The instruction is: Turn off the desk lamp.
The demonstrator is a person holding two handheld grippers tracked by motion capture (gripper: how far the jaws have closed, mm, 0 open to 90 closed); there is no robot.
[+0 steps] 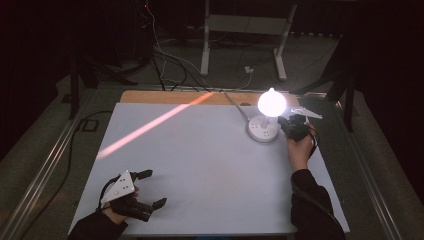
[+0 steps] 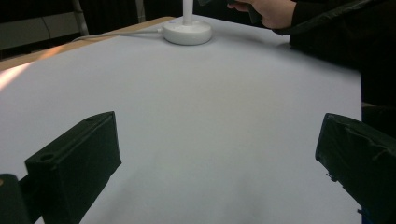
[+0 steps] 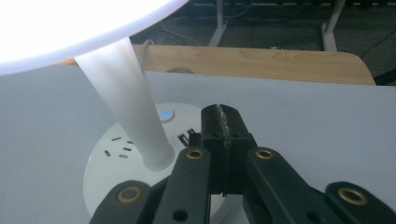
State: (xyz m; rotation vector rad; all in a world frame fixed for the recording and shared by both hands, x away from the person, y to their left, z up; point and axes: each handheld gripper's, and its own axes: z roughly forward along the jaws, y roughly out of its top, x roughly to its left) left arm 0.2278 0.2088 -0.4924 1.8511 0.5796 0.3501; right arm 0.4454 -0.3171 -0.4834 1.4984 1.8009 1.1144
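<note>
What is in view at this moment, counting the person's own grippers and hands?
Lamp: one, white, lit, far right part of the table, by the right gripper.
Lamp base: one, white, round, with socket slots and a small blue light.
Lamp cable: one, white, runs from the base toward the far edge.
Table: one, light grey top with a wooden strip along the far edge.
Floor cables: several, dark and white, beyond the table.
Left gripper: one, black, jaws wide apart, near left corner.
Right gripper: one, black, jaws together over the base.
Hands: two, left hand and right hand, each holding a gripper.
</note>
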